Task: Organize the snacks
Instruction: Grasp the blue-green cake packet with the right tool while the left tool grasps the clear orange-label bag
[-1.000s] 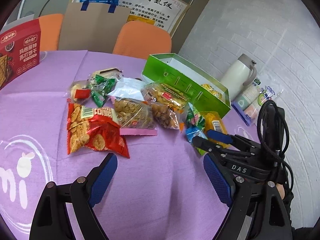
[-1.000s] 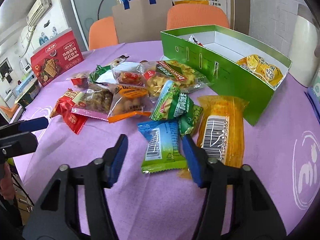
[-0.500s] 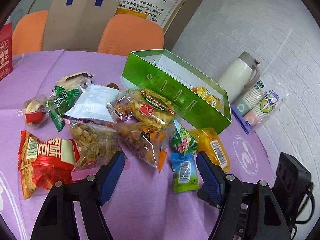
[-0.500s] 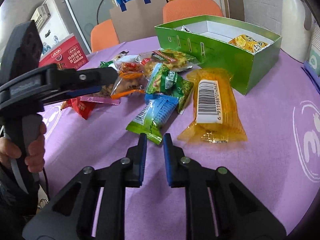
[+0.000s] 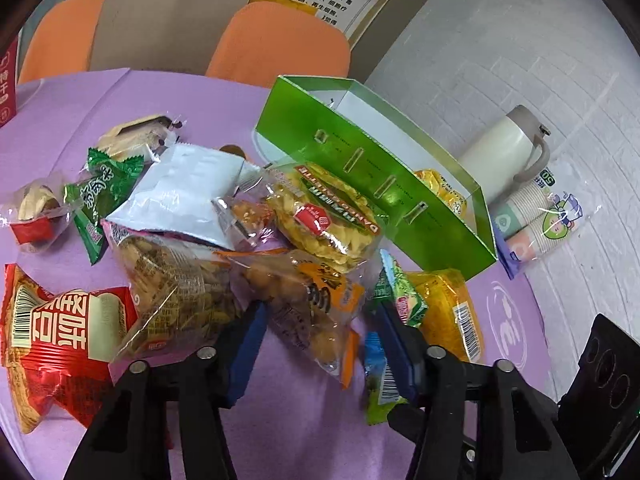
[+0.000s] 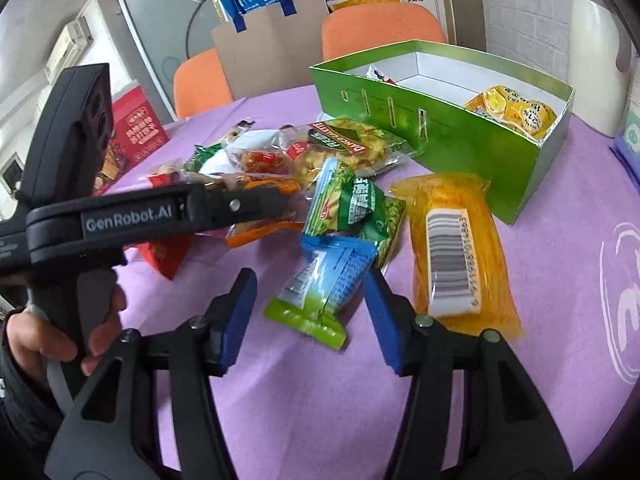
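Note:
Snack packets lie in a pile on the purple tablecloth [image 5: 280, 432] beside an open green box [image 5: 372, 168] that holds a yellow packet [image 6: 516, 110]. My left gripper [image 5: 320, 344] is open, its blue pads on either side of an orange-edged clear packet [image 5: 304, 304]. My right gripper [image 6: 312, 312] is open around a blue and green packet [image 6: 324, 280]. A large yellow packet with a barcode [image 6: 452, 248] lies just right of it. The left gripper [image 6: 256, 208] also shows in the right wrist view, reaching over the pile.
A red packet [image 5: 60, 332], green packets [image 5: 104, 188] and a white packet [image 5: 184, 196] lie at the left. A white jug [image 5: 504, 152] and wrapped paper cups [image 5: 536, 216] stand right of the box. Orange chairs [image 5: 280, 44] are behind the table.
My left gripper has moved forward and its jaws now straddle the orange-edged packet. My right gripper has opened from nearly shut and moved forward around the blue and green packet.

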Demonstrator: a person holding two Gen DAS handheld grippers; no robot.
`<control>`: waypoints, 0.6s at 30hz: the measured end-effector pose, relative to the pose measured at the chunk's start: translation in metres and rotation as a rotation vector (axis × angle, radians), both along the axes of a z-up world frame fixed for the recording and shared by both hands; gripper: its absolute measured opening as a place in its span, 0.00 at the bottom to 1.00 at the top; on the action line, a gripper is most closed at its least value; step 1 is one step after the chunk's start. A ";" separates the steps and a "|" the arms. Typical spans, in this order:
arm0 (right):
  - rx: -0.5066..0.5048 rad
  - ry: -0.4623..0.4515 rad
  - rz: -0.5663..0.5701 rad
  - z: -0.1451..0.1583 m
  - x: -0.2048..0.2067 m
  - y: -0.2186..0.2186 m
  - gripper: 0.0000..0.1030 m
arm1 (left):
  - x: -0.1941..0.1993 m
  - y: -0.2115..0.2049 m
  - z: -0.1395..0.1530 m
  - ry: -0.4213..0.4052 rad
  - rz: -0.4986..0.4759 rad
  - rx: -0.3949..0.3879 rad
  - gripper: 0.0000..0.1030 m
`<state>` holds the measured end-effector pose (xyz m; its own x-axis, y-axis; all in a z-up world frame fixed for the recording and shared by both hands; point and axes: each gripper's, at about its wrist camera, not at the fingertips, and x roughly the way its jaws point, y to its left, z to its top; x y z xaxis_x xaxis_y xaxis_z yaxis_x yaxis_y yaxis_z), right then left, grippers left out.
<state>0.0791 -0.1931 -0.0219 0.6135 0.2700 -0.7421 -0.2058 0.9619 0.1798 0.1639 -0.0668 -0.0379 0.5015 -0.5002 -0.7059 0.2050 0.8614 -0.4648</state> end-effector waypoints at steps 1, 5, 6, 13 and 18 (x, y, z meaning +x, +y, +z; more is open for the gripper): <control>-0.004 0.018 0.004 -0.003 0.002 0.001 0.49 | 0.001 0.002 -0.004 0.012 0.000 -0.006 0.40; -0.004 0.014 0.059 -0.005 -0.005 0.002 0.31 | -0.004 0.008 -0.008 0.019 -0.018 -0.044 0.35; -0.007 0.013 0.071 -0.005 -0.009 0.001 0.30 | -0.008 0.008 -0.006 0.016 -0.025 -0.030 0.35; -0.029 0.019 0.117 -0.005 -0.040 -0.007 0.31 | -0.058 0.020 -0.006 0.052 -0.107 -0.057 0.35; -0.020 0.033 0.102 -0.008 -0.042 -0.006 0.39 | -0.065 0.023 -0.002 0.051 -0.067 -0.009 0.57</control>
<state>0.0372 -0.1988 -0.0299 0.5585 0.3152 -0.7673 -0.2975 0.9396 0.1694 0.0989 -0.0442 -0.0404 0.4300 -0.5382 -0.7249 0.2376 0.8421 -0.4842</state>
